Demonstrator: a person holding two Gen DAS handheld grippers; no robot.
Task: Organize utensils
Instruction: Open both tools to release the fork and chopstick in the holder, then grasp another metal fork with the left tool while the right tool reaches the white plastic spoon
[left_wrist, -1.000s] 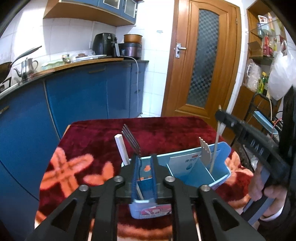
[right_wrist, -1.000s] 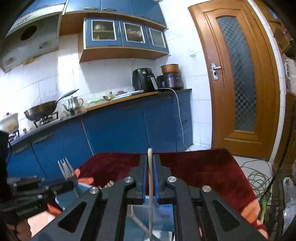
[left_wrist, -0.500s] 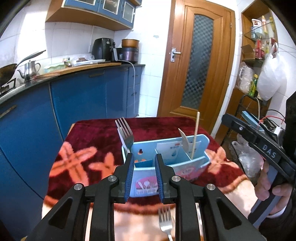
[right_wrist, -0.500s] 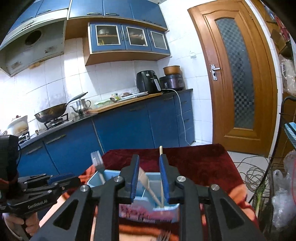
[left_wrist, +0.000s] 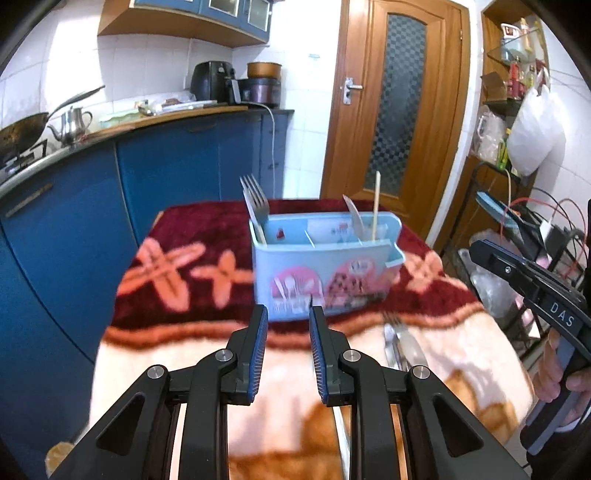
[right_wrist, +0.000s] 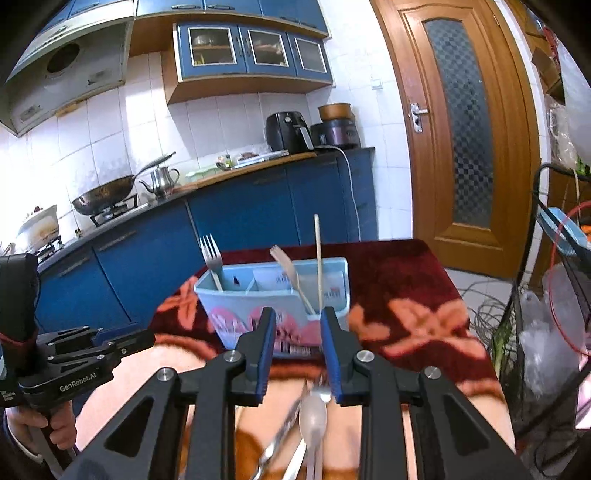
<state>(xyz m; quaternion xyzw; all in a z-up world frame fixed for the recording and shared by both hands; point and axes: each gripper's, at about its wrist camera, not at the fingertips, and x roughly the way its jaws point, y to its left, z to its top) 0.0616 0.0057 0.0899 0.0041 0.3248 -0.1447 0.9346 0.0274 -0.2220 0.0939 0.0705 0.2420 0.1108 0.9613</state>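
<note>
Both of my grippers have backed away from the caddy (right_wrist: 273, 295). The right gripper (right_wrist: 297, 350) has just been opening, nothing between; the left gripper (left_wrist: 284, 350) is released too. Loose cutlery (right_wrist: 312, 410) lies lengthwise beneath the right one, nearer.

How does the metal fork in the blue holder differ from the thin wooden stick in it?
The metal fork stands in the left end compartment of the blue holder; the wooden stick stands in the right end one. The fork is grey with tines up; the stick is pale, plain and rises higher. The fork leans; the stick is nearly upright. Neither is gripped.
</note>
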